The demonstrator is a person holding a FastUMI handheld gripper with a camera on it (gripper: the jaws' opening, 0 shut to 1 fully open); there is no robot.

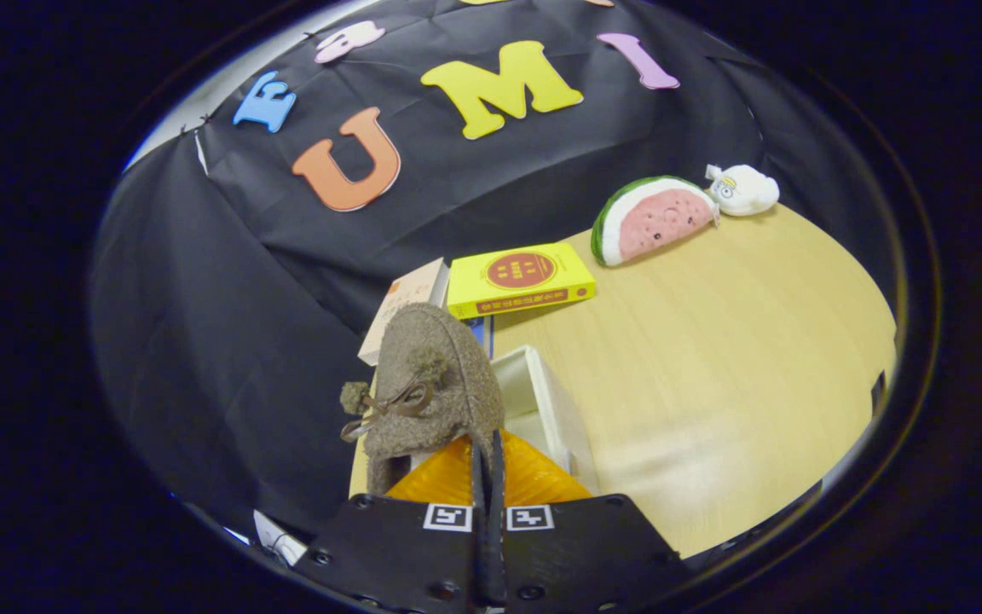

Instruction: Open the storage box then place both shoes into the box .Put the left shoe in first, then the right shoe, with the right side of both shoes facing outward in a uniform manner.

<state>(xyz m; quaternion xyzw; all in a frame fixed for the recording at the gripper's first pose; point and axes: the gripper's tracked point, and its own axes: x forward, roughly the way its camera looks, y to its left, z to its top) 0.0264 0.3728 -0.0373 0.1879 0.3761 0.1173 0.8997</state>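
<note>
Gripper (488,477) fingers pressed nearly together, pinching brown fuzzy shoe (431,384) over open white storage box (542,392).

Dark gripper (488,477) body with 2 square coded markers, round screws, narrow fingers (478,477).
</note>
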